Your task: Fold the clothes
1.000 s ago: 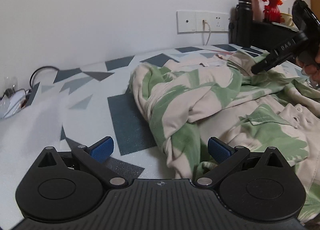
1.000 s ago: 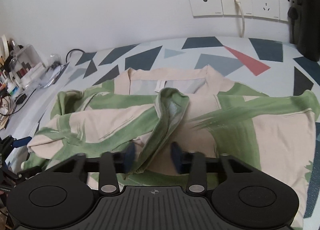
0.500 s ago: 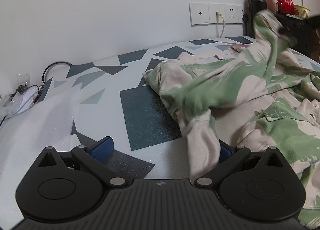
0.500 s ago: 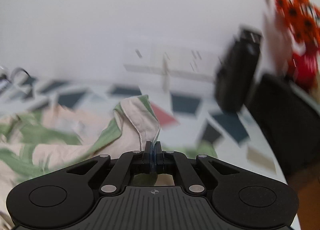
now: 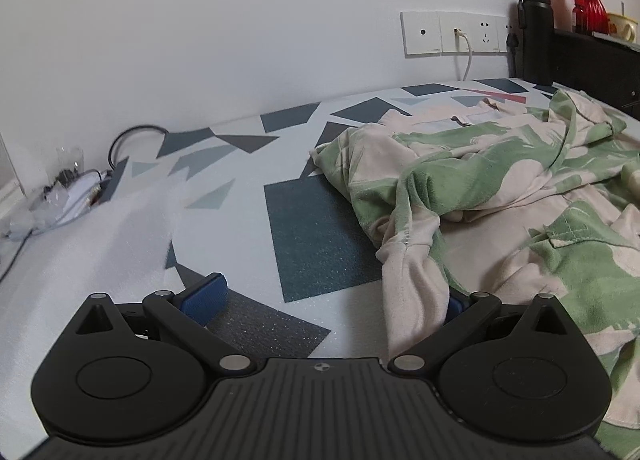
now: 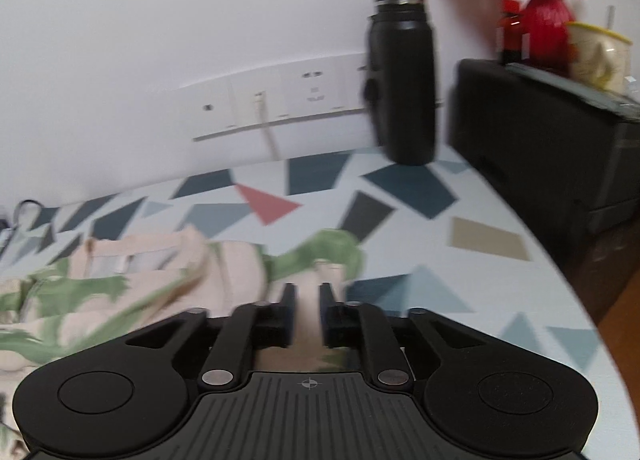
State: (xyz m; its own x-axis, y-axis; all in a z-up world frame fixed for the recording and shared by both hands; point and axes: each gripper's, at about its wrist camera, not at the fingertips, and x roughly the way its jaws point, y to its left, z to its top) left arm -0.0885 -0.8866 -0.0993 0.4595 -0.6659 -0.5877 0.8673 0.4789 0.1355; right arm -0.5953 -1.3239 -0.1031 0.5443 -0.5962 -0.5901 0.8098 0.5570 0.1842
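Shirt (image 5: 500, 196) is lying crumpled again; my right gripper (image 6: 307, 314), clamped a moment ago, is parting around cloth, while my left gripper (image 5: 332, 300) is gaping wide, sleeve draped inside.

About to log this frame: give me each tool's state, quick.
Left tool: open, gripping nothing; a fold of the shirt drapes over its right finger.
Right tool: partly open, shirt fabric between its fingers, not clamped.
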